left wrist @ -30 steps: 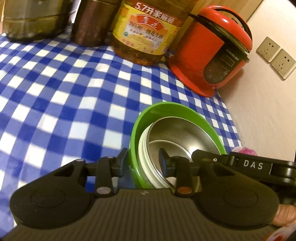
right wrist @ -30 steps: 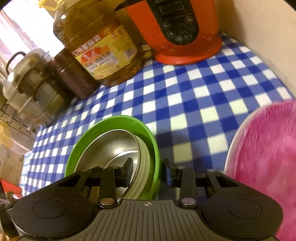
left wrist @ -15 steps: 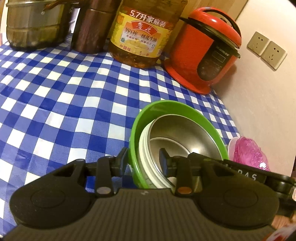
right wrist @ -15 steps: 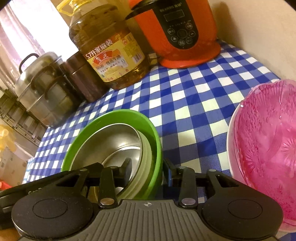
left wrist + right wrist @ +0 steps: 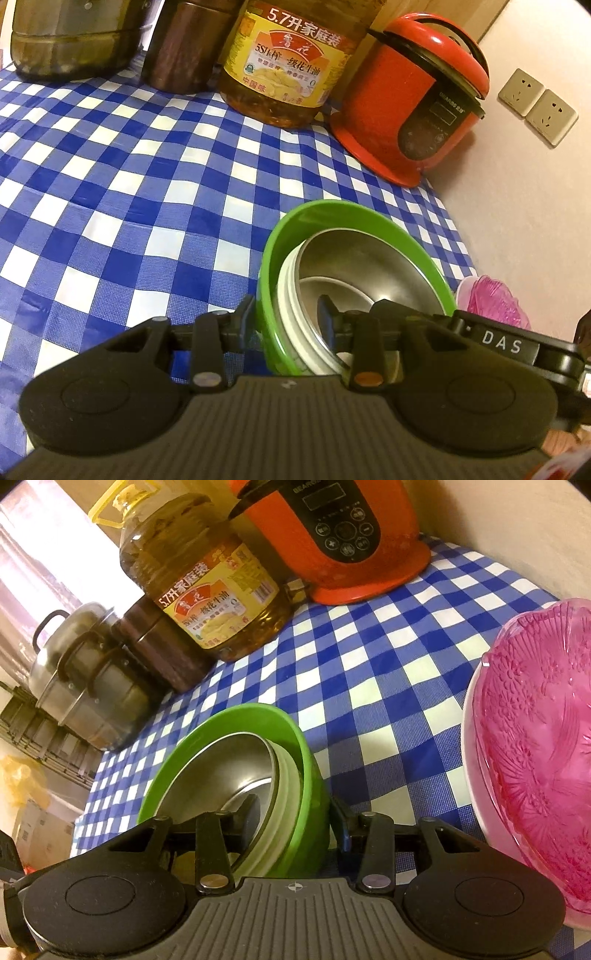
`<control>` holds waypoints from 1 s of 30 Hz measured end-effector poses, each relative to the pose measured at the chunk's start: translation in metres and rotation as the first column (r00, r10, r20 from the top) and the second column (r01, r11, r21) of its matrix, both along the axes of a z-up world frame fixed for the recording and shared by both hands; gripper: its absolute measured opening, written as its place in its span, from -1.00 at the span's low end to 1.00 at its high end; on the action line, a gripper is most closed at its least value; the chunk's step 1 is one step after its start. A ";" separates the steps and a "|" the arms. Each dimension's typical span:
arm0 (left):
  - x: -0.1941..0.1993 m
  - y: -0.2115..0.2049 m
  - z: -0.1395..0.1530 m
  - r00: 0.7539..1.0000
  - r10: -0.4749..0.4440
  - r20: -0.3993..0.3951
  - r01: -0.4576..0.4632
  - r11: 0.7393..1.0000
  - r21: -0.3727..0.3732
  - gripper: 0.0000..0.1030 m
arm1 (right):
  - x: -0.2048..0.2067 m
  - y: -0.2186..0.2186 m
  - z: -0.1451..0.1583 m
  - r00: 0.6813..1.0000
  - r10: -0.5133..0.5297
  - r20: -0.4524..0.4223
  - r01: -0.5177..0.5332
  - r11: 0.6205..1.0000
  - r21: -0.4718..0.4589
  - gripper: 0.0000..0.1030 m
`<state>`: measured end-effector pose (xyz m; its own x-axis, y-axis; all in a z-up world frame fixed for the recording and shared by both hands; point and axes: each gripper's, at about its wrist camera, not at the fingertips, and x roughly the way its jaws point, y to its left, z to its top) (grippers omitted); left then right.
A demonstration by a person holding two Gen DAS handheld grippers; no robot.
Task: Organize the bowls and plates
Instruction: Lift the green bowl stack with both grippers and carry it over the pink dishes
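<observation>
Inside green bowl (image 5: 354, 218): steel bowl (image 5: 369, 266).

Surfaces I see around the green bowl (image 5: 354, 225)

Green bowl: glossy plastic; nested inside it, a brushed steel bowl (image 5: 369, 266). Beneath, slick checked tablecloth (image 5: 110, 192). Right of it, clear pink embossed plate (image 5: 535, 760). Behind it, glossy red cooker (image 5: 413, 99).

We see our left gripper (image 5: 288, 317) clamped on the wall of the green bowl (image 5: 332, 214). A steel bowl (image 5: 369, 266) sits nested inside it, on the checked tablecloth (image 5: 110, 184).
</observation>
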<state>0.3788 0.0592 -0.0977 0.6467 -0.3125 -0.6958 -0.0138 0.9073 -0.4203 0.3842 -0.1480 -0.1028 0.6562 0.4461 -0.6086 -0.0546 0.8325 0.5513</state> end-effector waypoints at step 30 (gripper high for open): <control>-0.005 -0.003 0.002 1.000 -0.019 -0.011 0.019 1.000 0.002 -0.46 | -0.007 -0.009 -0.006 0.996 -0.068 -0.065 0.072 0.996 0.060 -0.35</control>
<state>0.3733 0.0565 -0.0957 0.6332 -0.3230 -0.7033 -0.0009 0.9084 -0.4181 0.3777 -0.1570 -0.1093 0.6490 0.4385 -0.6218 0.0389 0.7970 0.6027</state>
